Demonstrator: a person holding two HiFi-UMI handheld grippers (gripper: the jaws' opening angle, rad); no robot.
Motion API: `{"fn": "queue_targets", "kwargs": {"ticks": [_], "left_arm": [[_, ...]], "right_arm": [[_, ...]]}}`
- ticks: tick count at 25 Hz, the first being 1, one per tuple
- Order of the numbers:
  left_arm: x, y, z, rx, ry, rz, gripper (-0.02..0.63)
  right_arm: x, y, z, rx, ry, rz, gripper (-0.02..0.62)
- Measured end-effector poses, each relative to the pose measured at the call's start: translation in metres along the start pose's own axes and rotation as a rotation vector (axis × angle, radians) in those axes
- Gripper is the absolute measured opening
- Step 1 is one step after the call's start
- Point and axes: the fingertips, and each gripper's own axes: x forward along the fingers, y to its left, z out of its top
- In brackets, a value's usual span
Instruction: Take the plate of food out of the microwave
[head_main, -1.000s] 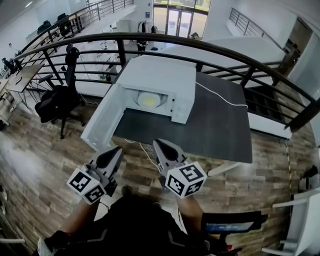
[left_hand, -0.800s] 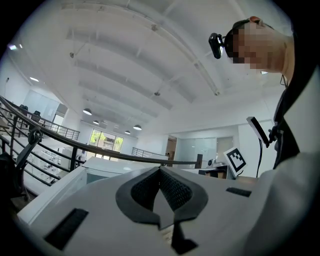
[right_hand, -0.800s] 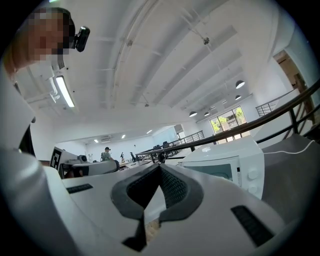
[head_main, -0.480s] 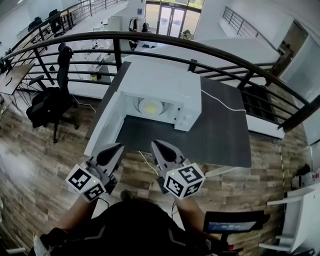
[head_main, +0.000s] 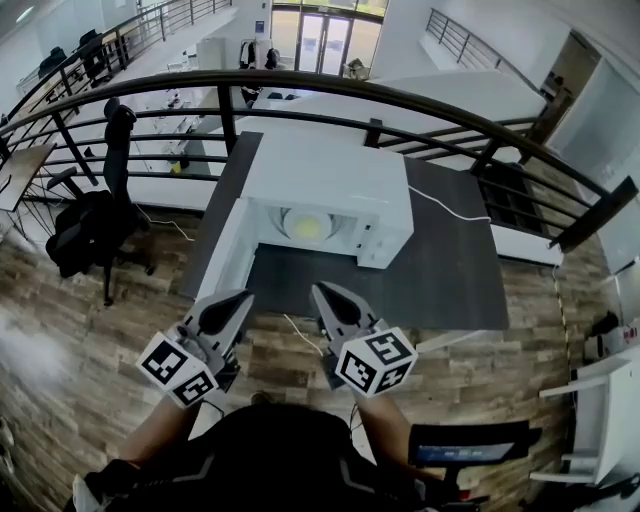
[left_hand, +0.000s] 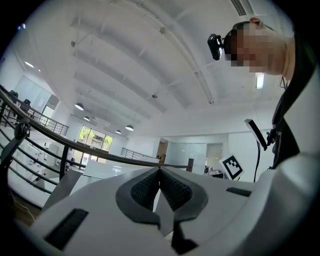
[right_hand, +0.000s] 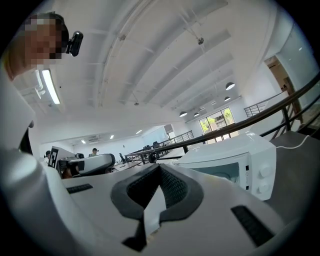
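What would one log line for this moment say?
microwave: door open | plate: inside, untouched | left gripper: shut, empty | right gripper: shut, empty | both short of microwave

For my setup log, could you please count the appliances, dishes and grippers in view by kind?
Microwave: 1
Plate of food: 1
Grippers: 2 (left gripper, right gripper)
Total: 4
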Motion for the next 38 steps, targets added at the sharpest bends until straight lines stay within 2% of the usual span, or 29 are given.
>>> {"fn": "queue_targets", "kwargs": {"ticks": [5,9,15,20,23,30,35,38], "left_arm": [[-0.002,0.009,0.005,-0.005,-0.003,-0.052,0.005],[0.006,0.011,0.009,-0.017,-0.006,-0.064,0.005],[0.020,0.041,0.007,-0.012,-0.002,-0.028,0.005],[0.043,0.058,0.010,0.001,0.001,0.028,0.005],[0.058,0.065,0.011,0.012,0.013,0.050,0.005],[0.075,0.088,0.004,0.028,0.024,0.119,0.005],[0.080,0.097,-0.003,0.044,0.024,0.136,0.005],[0.083,0.104,-0.010,0.027,0.030,0.157,0.005]], "right_arm": [[0.015,0.007,0.001,0.015,-0.019,-0.016,-0.011],[0.017,0.000,0.007,0.032,-0.030,-0.031,-0.011],[0.047,-0.023,0.015,0.069,-0.066,0.015,-0.011],[0.075,-0.064,0.013,0.152,-0.043,0.029,-0.009],[0.090,-0.094,0.004,0.216,-0.015,0.023,0.028],[0.121,-0.152,-0.036,0.411,0.045,-0.021,0.046],[0.135,-0.184,-0.080,0.638,0.075,-0.065,0.066],[0.141,-0.200,-0.103,0.750,0.074,-0.079,0.080]]}}
